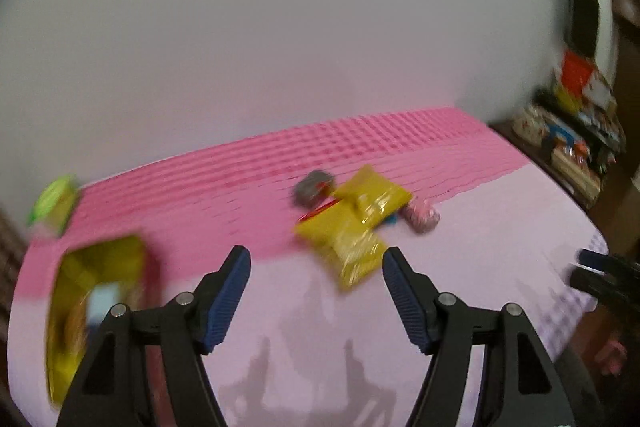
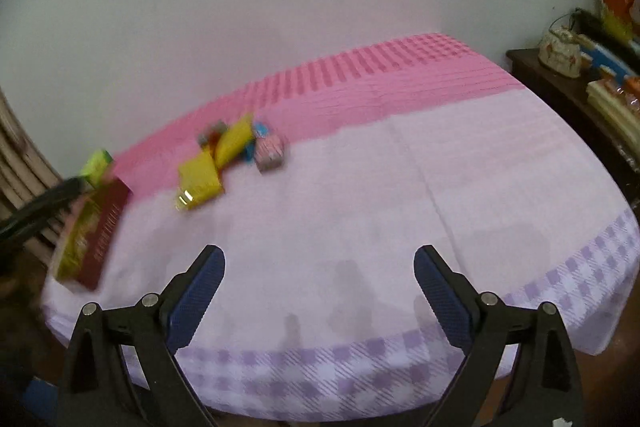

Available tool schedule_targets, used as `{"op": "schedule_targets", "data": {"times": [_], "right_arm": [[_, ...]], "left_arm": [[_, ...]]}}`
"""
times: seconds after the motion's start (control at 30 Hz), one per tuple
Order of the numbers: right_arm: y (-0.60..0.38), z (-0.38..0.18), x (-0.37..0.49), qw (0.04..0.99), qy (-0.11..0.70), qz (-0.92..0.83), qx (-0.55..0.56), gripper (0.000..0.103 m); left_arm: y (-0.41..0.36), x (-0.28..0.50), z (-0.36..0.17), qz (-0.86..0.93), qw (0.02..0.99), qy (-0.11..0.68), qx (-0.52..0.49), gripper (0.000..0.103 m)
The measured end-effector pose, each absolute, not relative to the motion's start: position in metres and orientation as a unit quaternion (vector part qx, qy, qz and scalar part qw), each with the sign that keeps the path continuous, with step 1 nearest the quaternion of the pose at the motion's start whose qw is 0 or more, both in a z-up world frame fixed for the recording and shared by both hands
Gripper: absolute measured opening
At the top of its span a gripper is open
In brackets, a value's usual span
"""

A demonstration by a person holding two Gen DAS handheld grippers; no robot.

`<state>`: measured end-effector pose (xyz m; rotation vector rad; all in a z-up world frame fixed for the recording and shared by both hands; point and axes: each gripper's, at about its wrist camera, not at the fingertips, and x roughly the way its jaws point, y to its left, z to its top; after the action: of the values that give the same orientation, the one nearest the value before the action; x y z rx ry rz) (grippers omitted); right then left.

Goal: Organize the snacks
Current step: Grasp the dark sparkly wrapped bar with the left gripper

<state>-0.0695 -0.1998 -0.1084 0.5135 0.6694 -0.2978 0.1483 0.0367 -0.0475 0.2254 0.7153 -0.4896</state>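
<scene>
A pile of snacks lies on the pink-and-lilac cloth: two yellow packets (image 1: 352, 223) (image 2: 200, 181), a pink wrapped snack (image 1: 420, 215) (image 2: 270, 149), a grey round one (image 1: 312, 187) and a small blue one (image 2: 260, 129). A yellow and maroon box (image 1: 92, 303) (image 2: 96, 231) lies at the left, with a green packet (image 1: 54, 201) (image 2: 96, 163) behind it. My left gripper (image 1: 316, 259) is open and empty, just short of the yellow packets. My right gripper (image 2: 320, 257) is open and empty over bare cloth near the front edge; it also shows in the left wrist view (image 1: 600, 271).
The table (image 2: 400, 187) stands against a white wall. A dark side shelf (image 2: 560, 87) at the right holds a floral pouch (image 2: 560, 49) and stacked items. The left gripper's arm (image 2: 36, 211) shows at the left edge. The left wrist view is blurred.
</scene>
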Motion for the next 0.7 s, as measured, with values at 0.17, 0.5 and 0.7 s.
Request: {"op": "schedule_targets", "data": {"times": [0.17,0.5,0.7], "right_arm": [[-0.188,-0.084,-0.065,0.925,0.297,-0.11,0.211,0.096],[-0.203,-0.088,-0.072,0.926,0.288,-0.092,0.226,0.097],[-0.185,-0.092,-0.064,0.93,0.302,-0.082,0.194,0.097]], "left_arm": [[-0.015,0.238,-0.071,-0.25,0.871,0.39,0.16,0.07],[-0.045,0.299,-0.122,-0.244,0.828,0.43,0.267,0.07],[-0.049,0.328,-0.135,-0.282,0.811,0.454,0.24,0.07]]}}
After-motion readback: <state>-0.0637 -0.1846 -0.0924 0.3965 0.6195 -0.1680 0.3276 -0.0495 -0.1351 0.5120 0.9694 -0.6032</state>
